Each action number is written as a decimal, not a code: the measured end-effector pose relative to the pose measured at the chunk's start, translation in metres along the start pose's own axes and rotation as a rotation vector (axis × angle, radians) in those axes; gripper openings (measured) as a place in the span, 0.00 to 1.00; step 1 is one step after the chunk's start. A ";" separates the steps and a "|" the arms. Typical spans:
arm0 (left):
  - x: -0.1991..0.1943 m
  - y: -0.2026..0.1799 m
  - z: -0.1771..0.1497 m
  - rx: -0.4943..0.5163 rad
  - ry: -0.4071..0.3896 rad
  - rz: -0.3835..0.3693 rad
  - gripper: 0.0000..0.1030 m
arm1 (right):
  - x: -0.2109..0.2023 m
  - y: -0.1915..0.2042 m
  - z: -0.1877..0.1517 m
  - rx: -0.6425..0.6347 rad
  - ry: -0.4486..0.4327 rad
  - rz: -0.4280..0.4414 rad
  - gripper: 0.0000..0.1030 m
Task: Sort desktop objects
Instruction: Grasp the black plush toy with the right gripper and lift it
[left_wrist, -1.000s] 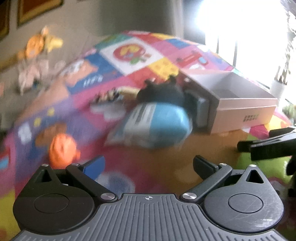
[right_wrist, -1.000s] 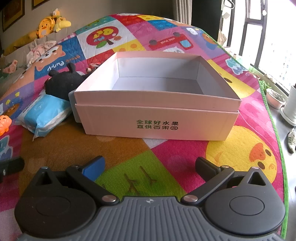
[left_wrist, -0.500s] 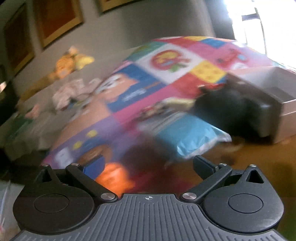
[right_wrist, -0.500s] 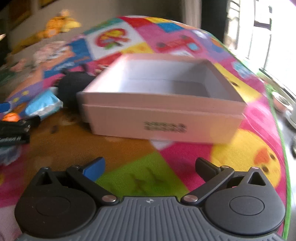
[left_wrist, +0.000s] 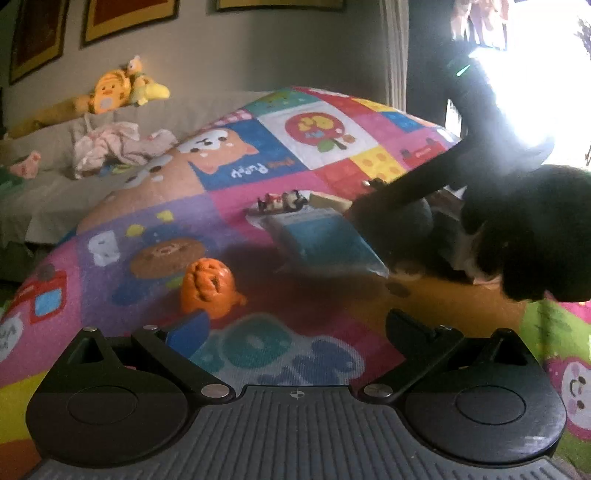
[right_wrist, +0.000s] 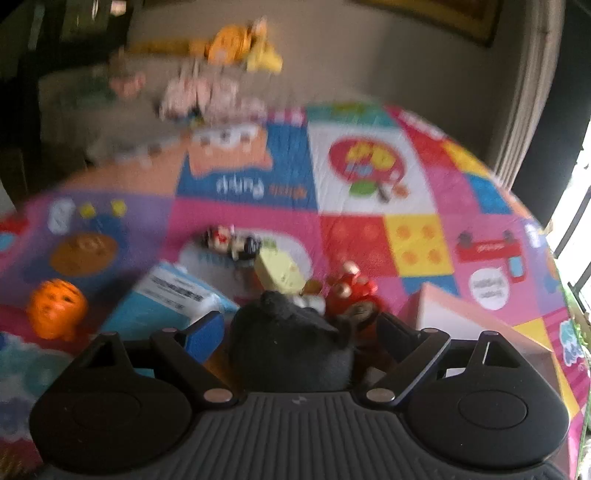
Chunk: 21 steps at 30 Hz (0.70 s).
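Note:
A black plush toy (right_wrist: 291, 350) lies between the fingers of my right gripper (right_wrist: 295, 328). Its jaws are closing, and a thin gap still shows beside the blue left pad (right_wrist: 207, 332). A red toy (right_wrist: 351, 291) and a yellow block (right_wrist: 280, 273) sit just beyond the plush. A blue wipes pack (right_wrist: 173, 295) lies to the left. My left gripper (left_wrist: 295, 325) is open and empty, low over the mat. An orange toy (left_wrist: 208, 288) stands just ahead of its left finger. In the left wrist view the right gripper's dark body (left_wrist: 517, 229) covers the plush.
The colourful play mat (left_wrist: 147, 206) covers the surface. A white box corner (right_wrist: 461, 317) sits right of the plush. Small figures (right_wrist: 232, 240) lie behind the wipes pack (left_wrist: 325, 240). Stuffed toys (left_wrist: 122, 88) and clothes (left_wrist: 110, 147) rest on a grey sofa behind. A bright window is at the right.
My right gripper swung left from the white box to the black plush, which now sits between its fingers. The left gripper drifted left, bringing the orange toy nearer its left finger.

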<state>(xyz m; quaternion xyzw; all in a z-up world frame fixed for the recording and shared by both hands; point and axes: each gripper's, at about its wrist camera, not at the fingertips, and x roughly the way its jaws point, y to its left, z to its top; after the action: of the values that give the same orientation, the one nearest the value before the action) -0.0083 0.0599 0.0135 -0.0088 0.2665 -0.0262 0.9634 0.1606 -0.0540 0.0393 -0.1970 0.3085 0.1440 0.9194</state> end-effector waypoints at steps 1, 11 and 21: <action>0.001 0.002 0.000 -0.015 0.003 -0.006 1.00 | 0.008 0.001 0.000 0.001 0.024 0.012 0.87; 0.001 0.011 -0.001 -0.069 0.005 -0.019 1.00 | -0.081 -0.022 -0.017 0.095 -0.050 0.154 0.71; -0.004 -0.021 0.000 0.041 0.010 -0.084 1.00 | -0.150 -0.084 -0.134 0.432 0.099 0.364 0.72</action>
<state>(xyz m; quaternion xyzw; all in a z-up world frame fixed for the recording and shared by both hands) -0.0125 0.0390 0.0158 -0.0001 0.2701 -0.0721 0.9601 0.0093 -0.2101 0.0583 0.0551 0.4070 0.2278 0.8829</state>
